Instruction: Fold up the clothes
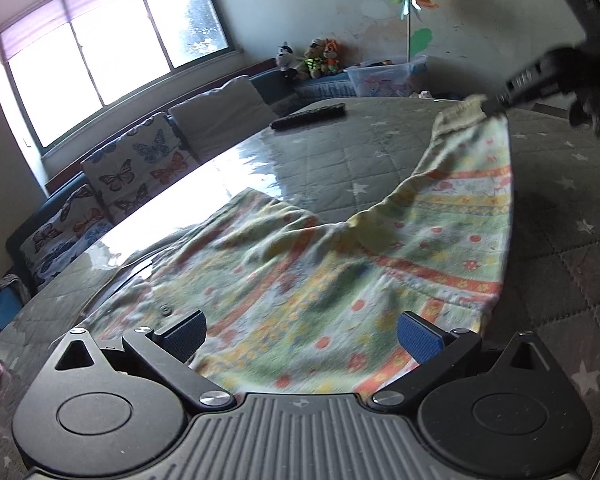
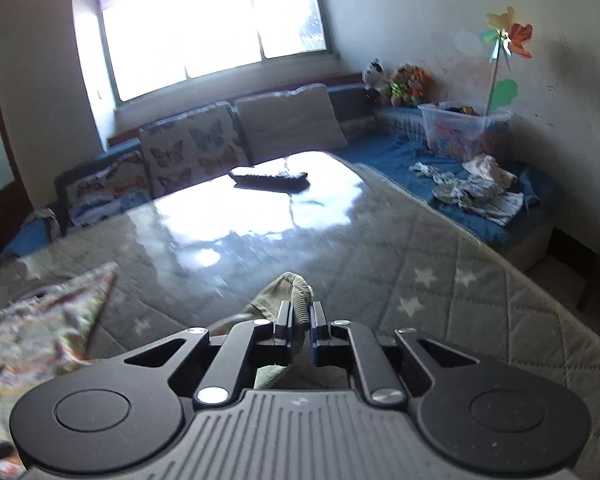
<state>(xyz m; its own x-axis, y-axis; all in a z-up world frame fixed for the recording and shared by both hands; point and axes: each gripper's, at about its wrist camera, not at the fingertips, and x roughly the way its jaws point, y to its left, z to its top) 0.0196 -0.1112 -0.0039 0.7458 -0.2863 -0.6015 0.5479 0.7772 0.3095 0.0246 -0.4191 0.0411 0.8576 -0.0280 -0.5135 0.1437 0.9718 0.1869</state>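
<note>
While right claw pinches garment cuff, left claw spread; table beyond open.

A small garment in pale green and yellow print with orange bands and red dots lies rumpled on the tabletop. One sleeve is lifted and stretched taut, its ribbed olive cuff raised above the rest.

Both grippers are matte black. The left gripper has blue ribbed pads, silver screws at its pivots, round caps at four and eight o'clock, and a grey ridged plate between. The right gripper matches it.
</note>
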